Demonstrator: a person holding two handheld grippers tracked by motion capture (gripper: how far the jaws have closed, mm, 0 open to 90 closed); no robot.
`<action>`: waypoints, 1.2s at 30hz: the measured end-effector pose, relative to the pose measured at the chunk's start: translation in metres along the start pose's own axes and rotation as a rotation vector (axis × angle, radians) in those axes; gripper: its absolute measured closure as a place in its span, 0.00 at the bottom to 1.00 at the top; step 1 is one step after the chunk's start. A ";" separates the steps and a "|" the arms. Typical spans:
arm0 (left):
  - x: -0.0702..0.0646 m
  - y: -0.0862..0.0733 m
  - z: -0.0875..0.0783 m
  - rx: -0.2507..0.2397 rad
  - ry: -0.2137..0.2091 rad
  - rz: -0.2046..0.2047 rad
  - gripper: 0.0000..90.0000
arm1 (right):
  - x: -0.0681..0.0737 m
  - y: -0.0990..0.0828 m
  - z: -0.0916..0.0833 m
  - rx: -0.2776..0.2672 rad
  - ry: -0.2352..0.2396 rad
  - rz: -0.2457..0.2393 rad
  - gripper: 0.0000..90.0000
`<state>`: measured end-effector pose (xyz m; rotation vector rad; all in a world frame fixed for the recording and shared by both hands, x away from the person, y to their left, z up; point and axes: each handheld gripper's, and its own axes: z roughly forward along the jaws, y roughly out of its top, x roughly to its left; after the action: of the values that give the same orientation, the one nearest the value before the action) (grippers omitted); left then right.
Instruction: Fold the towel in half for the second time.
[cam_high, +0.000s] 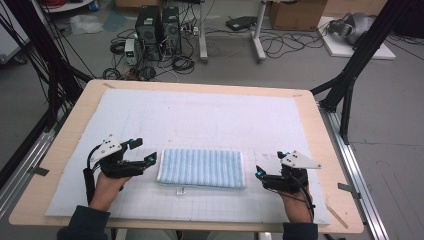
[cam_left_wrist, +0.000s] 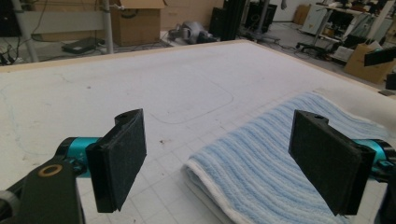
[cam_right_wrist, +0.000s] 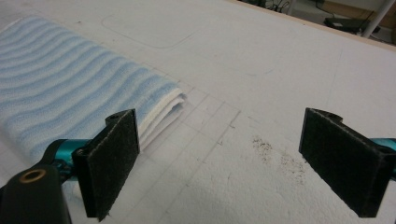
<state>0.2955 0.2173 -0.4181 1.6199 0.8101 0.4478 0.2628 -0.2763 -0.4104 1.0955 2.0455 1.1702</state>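
A folded light-blue striped towel (cam_high: 201, 168) lies flat on the white mat (cam_high: 200, 120), with a small tag at its near edge. My left gripper (cam_high: 142, 151) hovers just off the towel's left end, jaws wide apart and empty; in the left gripper view the towel (cam_left_wrist: 261, 163) lies ahead between the pads (cam_left_wrist: 119, 163). My right gripper (cam_high: 265, 167) is a short way off the towel's right end, open and empty. In the right gripper view the towel's folded end (cam_right_wrist: 70, 102) sits to the left.
The mat covers a wooden table (cam_high: 60, 145). Faint drawn outlines mark the mat behind the towel (cam_high: 196, 129). Dark specks dot the mat near my right gripper (cam_right_wrist: 275, 156). Computers, cables and boxes stand on the floor beyond the table (cam_high: 157, 30).
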 end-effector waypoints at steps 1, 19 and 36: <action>0.000 0.000 0.000 -0.003 0.003 0.001 0.22 | 0.000 0.000 -0.001 -0.010 0.003 -0.002 0.13; 0.001 0.000 -0.009 -0.008 0.023 0.006 0.23 | -0.007 -0.002 -0.009 -0.057 -0.009 0.022 0.12; 0.001 -0.001 -0.008 -0.005 0.031 0.010 0.24 | -0.006 -0.003 -0.006 -0.046 -0.001 0.019 0.12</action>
<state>0.2907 0.2241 -0.4170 1.6164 0.8239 0.4833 0.2600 -0.2847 -0.4093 1.0961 2.0011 1.2199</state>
